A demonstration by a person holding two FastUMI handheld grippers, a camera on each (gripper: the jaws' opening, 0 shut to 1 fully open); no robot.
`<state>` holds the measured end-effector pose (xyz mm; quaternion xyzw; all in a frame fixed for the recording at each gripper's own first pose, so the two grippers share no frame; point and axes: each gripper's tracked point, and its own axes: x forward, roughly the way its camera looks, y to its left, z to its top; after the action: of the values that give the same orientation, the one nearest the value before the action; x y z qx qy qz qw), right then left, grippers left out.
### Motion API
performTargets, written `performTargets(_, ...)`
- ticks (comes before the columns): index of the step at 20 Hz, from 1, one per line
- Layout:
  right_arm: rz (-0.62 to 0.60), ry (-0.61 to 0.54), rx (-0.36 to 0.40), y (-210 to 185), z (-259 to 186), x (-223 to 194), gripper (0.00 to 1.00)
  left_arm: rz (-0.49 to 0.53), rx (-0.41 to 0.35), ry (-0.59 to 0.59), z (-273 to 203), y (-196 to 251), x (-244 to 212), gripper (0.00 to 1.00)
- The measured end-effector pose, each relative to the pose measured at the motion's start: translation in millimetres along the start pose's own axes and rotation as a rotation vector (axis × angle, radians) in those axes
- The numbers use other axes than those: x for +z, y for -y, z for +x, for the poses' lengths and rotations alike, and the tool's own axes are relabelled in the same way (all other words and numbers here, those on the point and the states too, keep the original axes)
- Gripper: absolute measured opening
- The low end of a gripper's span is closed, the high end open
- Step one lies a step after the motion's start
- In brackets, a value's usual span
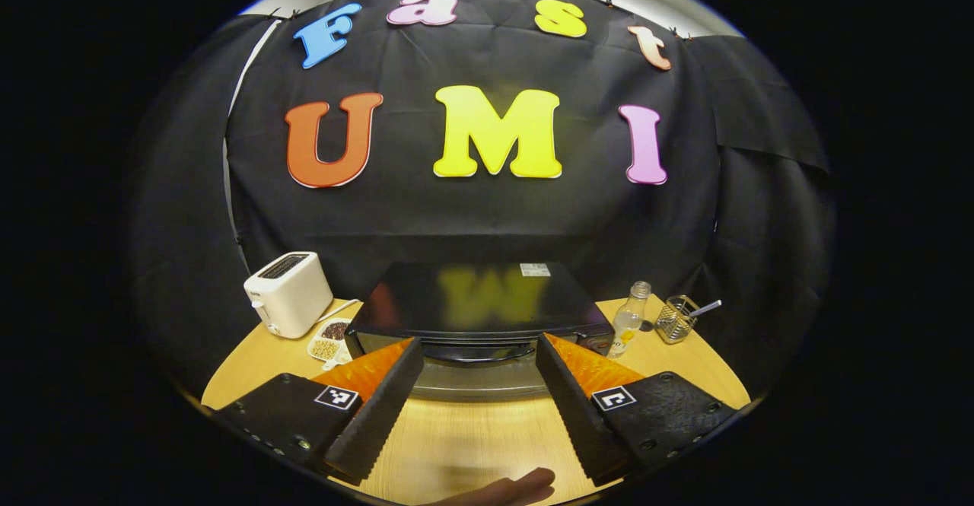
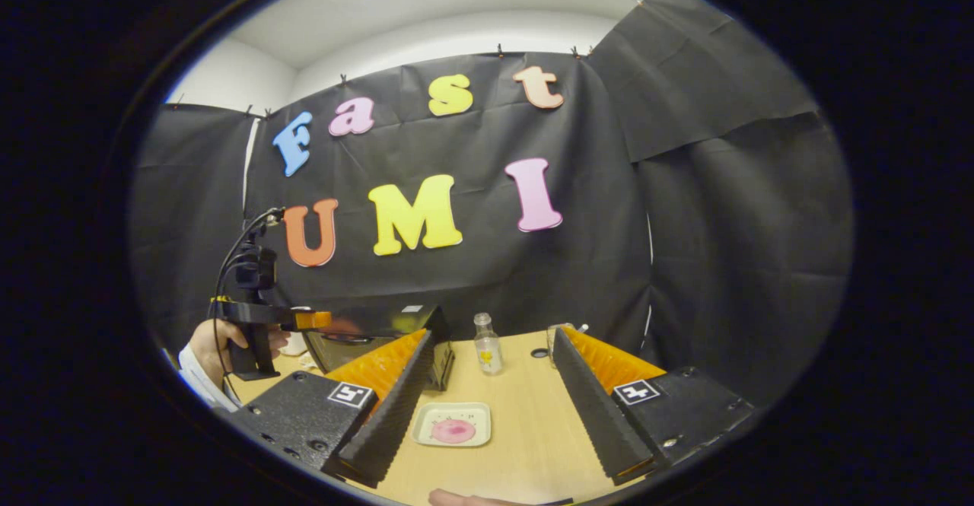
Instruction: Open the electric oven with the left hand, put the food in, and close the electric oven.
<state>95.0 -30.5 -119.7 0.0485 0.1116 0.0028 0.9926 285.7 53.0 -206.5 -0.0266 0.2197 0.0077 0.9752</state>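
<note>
Wooden table (image 1: 472, 445), round-edged, runs under both views. On it, the electric oven (image 1: 479, 300): black, glossy top, door closed, handle bar across the front facing the left gripper.

Left gripper (image 1: 479, 354): level, aimed straight at the oven front, fingers spread wide either side of the door handle, tips close to it but not touching, nothing between them. In the right gripper view this same tool appears off to the left, held by a hand (image 2: 217, 346) with a white sleeve, pointing at the oven (image 2: 380, 342).

Right gripper (image 2: 494, 354): held low over the table, tilted slightly down, fingers spread wide, nothing held.

White toaster (image 1: 288, 293) stands left of the oven. Clear bottle (image 1: 628, 319) stands just right of the oven, upright; a wire holder (image 1: 676, 317) with a utensil stands further right.

Small divided dish (image 1: 329, 341) of seeds lies between toaster and oven.

The right gripper view adds the food: a pink piece on a small square plate (image 2: 451, 424), flat on the table between that gripper's fingers, near the oven's corner, apart from the bottle (image 2: 487, 345).
</note>
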Motion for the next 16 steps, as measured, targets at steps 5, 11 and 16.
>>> performTargets(5,-0.037,-0.02,0.005,0,5,-4,0.95,-0.02,-0.007,-0.08,52,1,-15,0.95)
performTargets(11,-0.077,0.0,0.01,-4,8,2,0.95,-0.05,-0.022,-0.139,84,-2,-30,0.85)
performTargets(16,-0.056,-0.026,0.017,-9,20,-8,0.95,0.011,-0.025,-0.151,79,3,-37,0.96)
